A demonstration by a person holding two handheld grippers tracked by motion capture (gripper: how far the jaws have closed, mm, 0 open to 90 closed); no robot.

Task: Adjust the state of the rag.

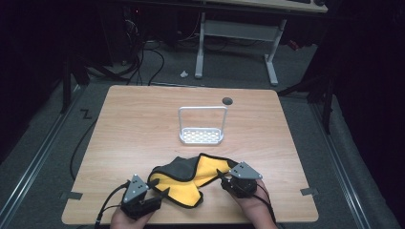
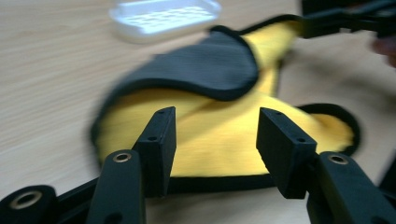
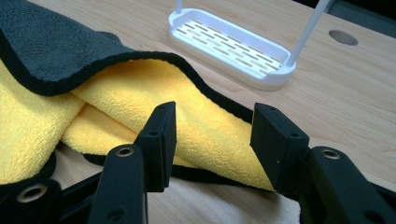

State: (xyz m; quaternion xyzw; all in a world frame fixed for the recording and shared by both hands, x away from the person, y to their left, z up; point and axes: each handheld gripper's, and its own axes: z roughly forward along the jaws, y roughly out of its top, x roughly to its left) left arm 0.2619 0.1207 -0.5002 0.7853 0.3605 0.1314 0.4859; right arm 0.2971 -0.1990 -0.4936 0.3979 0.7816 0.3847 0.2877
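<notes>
A yellow and grey cloth [image 1: 191, 179] with black edging lies crumpled near the front of the wooden table [image 1: 143, 119], a grey flap folded over its yellow side. My left gripper [image 1: 161, 188] stands open at the cloth's front left corner. In the left gripper view its jaws are wide apart just in front of the cloth [image 2: 219, 135], and the pads are not pressing on it. My right gripper [image 1: 222, 180] stands open at the cloth's right end. In the right gripper view the cloth's [image 3: 140, 88] black-edged hem lies between the spread jaws, ungripped.
A white slotted tray [image 1: 201, 137] with a tall wire handle stands at mid-table, just beyond the cloth. A round cable hole [image 1: 227, 100] sits near the far edge. A desk frame and cables stand on the floor beyond the table.
</notes>
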